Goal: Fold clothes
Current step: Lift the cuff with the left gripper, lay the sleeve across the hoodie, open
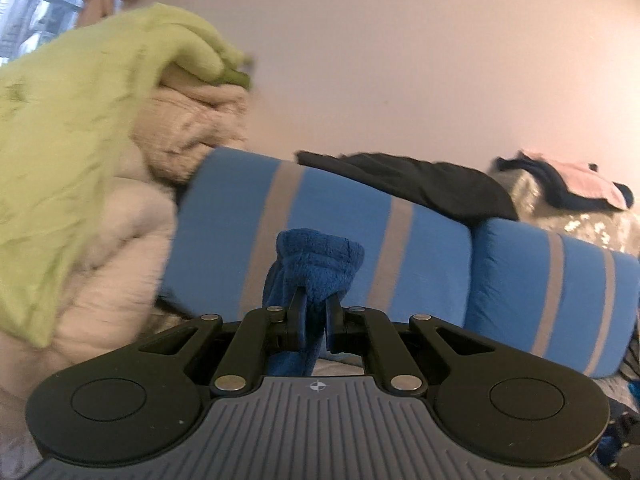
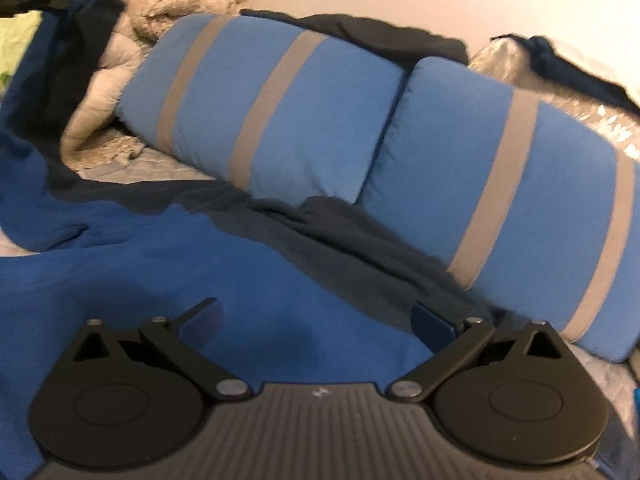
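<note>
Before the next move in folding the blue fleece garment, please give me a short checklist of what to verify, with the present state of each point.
1. Left gripper has a firm hold: ok, shut on a bunched edge of the blue fleece garment.
2. Right gripper is ready to grasp: ok, jaws wide open over the garment, holding nothing.
3. Garment lies flat for a fold: not ok, it is rumpled, with a dark part against the striped pillows.
4. Other laundry is kept apart: cannot tell; the green cloth and beige blanket are close on the left.
5. Which garment edge the left gripper holds: cannot tell.
</note>
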The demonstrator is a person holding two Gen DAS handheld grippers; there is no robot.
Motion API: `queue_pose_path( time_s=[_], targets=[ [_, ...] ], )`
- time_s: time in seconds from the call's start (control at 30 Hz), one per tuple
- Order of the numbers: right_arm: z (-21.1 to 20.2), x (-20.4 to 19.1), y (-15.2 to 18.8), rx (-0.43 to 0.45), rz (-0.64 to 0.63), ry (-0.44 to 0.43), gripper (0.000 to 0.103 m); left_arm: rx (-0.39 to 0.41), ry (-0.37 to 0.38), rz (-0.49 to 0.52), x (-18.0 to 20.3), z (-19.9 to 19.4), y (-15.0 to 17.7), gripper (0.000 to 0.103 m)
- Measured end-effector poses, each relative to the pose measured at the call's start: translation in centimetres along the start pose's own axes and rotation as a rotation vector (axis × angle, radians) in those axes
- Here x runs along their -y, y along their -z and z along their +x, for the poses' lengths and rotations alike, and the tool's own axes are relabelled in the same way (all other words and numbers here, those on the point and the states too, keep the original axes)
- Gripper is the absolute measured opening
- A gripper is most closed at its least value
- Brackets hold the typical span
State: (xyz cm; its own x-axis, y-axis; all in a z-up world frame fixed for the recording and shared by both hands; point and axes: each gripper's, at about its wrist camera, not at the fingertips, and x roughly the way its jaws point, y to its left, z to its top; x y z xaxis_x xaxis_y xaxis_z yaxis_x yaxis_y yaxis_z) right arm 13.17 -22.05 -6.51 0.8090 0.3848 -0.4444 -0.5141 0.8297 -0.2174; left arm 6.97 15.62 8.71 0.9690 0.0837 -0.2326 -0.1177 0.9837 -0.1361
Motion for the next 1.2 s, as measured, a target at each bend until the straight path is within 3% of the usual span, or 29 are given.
queue_pose_path(
  time_s=[0.23,0.53,1.07,1.1,1.13,1.17,1.2],
  targets=[
    [0.0,-0.9,0.1,-0.027,-0.016,-0.089,0.103,-0.063,0.036,-0.034,1.8,2.8,-0.2,0.008],
    [0.5,-0.4,0.0,-0.072,0.048,-0.143,0.103,-0.073,0.108,0.076,6.2,4.0,-1.4,0.008],
    [1.1,-0.6,0.0,-0.097,0.033,-0.137,0.103,-0.208,0.317,0.203,16.3,6.6,2.1,0.012],
    [1.1,-0.6,0.0,-0.098,0.031,-0.136,0.103,-0.249,0.346,0.231,17.0,6.9,2.8,0.021],
    [1.1,-0.6,0.0,-0.098,0.028,-0.134,0.103,-0.289,0.37,0.251,17.5,7.2,3.5,0.043],
    [1.0,-0.6,0.1,-0.098,0.025,-0.132,0.103,-0.299,0.389,0.244,17.5,7.2,4.1,0.056],
    [1.0,-0.7,0.1,-0.098,0.021,-0.13,0.103,-0.303,0.406,0.232,17.5,7.1,4.5,0.076]
  ],
)
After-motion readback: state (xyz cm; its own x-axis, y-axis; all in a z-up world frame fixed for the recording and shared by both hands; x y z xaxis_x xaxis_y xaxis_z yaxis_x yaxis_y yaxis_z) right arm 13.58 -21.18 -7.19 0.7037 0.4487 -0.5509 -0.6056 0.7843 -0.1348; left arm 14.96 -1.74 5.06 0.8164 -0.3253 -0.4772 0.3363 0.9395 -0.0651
